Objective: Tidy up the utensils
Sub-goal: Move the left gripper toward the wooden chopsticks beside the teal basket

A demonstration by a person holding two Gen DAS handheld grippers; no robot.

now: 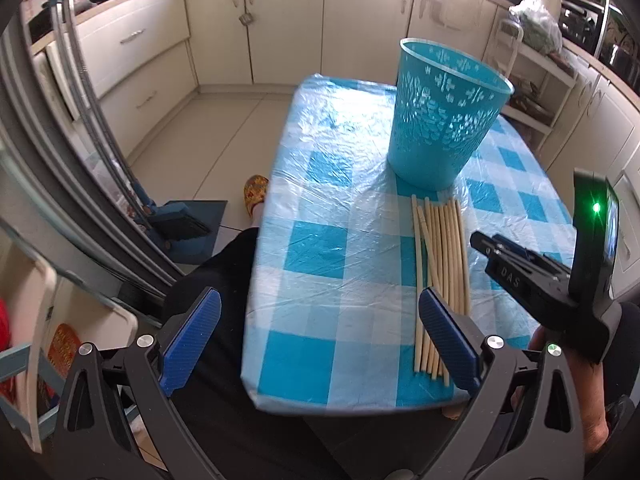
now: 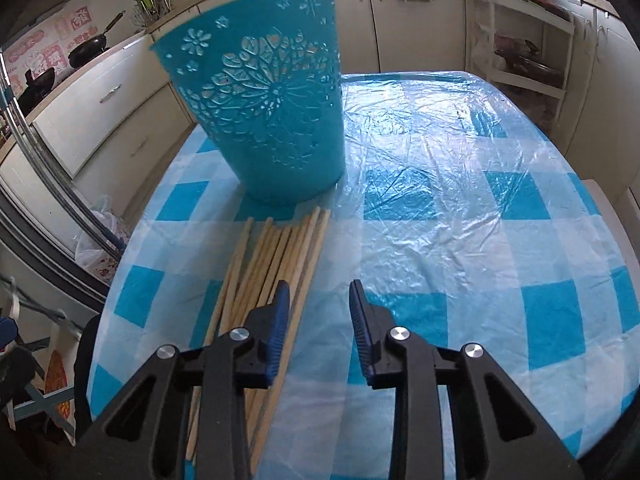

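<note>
Several pale wooden chopsticks (image 1: 440, 260) lie side by side on the blue-and-white checked table (image 1: 320, 208), just in front of an upright teal perforated basket (image 1: 444, 112). My left gripper (image 1: 320, 312) is wide open and empty above the table's near edge, its right finger beside the chopsticks' near ends. My right gripper (image 2: 319, 300) is open and empty, low over the table, its left finger over the chopsticks (image 2: 276, 264); the basket (image 2: 264, 96) stands beyond it. The right gripper also shows in the left wrist view (image 1: 480, 240).
The table is covered in crinkled clear plastic (image 2: 460, 160). Cream kitchen cabinets (image 1: 280, 20) run around the room. A fridge door (image 1: 60, 160) and a dustpan (image 1: 188, 224) stand left of the table. A white shelf rack (image 2: 520, 40) is at the far right.
</note>
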